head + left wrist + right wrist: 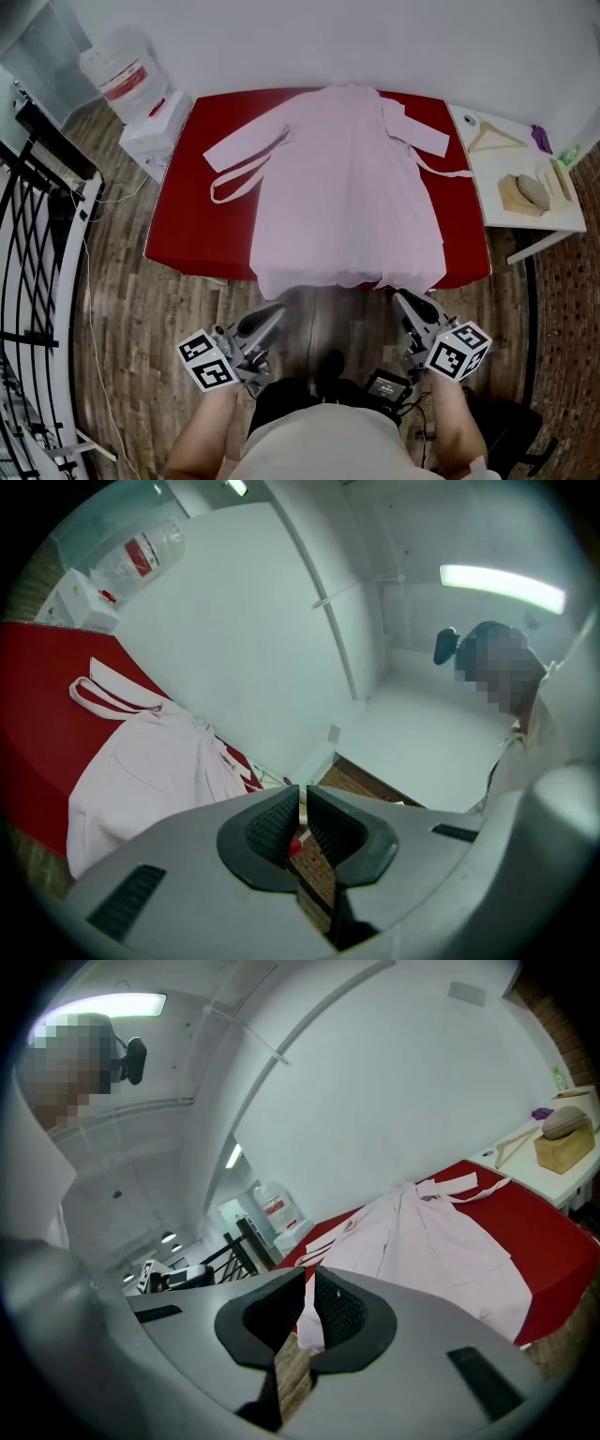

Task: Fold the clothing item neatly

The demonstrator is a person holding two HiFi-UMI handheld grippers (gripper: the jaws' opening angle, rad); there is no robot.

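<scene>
A pale pink robe (347,187) lies spread flat on the red table (187,234), collar at the far side. Its sleeves and belt are splayed out, and its hem hangs over the near edge. The robe (141,771) shows left of the jaws in the left gripper view, and the robe (441,1241) lies ahead in the right gripper view. My left gripper (277,311) (302,808) hovers over the floor just short of the hem's left corner, shut and empty. My right gripper (401,298) (309,1288) is near the hem's right corner, shut, with nothing between its pads.
A white side table (562,220) at the right carries a wooden hanger (495,139) and a wooden block (517,195). A white box (155,122) with a water bottle (117,75) stands at the far left corner. A black railing (37,234) runs along the left.
</scene>
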